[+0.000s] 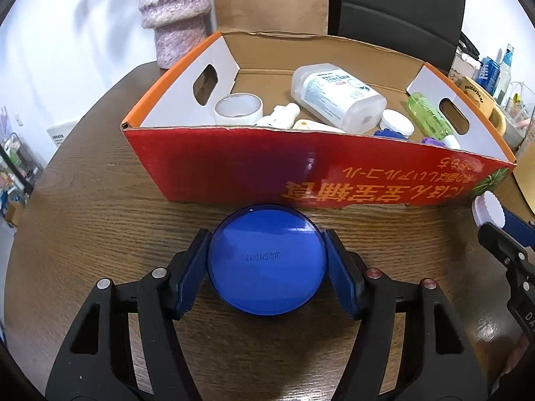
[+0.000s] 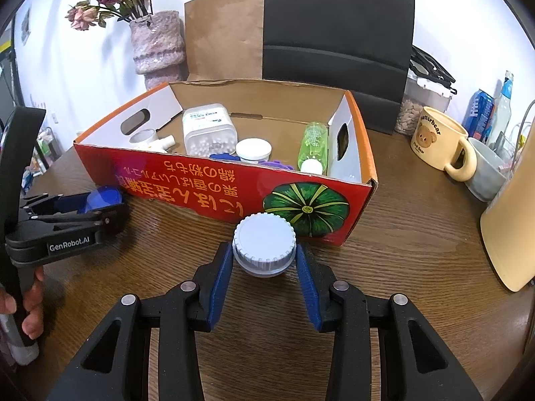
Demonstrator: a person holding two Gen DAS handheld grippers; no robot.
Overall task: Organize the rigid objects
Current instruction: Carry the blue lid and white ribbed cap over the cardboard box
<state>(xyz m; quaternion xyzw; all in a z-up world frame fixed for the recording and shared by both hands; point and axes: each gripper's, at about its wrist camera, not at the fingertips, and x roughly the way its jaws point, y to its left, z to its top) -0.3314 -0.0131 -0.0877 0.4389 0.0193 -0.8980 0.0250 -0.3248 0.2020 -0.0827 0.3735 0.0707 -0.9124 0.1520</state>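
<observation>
Wooden worktop [image 1: 100,207], round-edged, carrying everything. Red cardboard box [image 1: 301,167] at centre, open-topped, already holding bottles, a tape roll and small tubs.

Blue round tin [image 1: 265,260] on worktop just in front of box wall, date stamp facing up. Judged light, stiff, smooth-sided and likely slippery; best taken across the widest part of the rim, pads square on opposite sides.

White ribbed jar [image 2: 264,247] near the box's pumpkin corner. Judged light and rigid; ridged lid should give good purchase, so take at the lid edge.

Left tongs [image 1: 265,257] set at middling width, pads against both sides of blue round tin, closed on it.

Right tongs [image 2: 264,267] set narrow, blue pads flanking white ribbed jar and apparently pinching it below the lid.
</observation>
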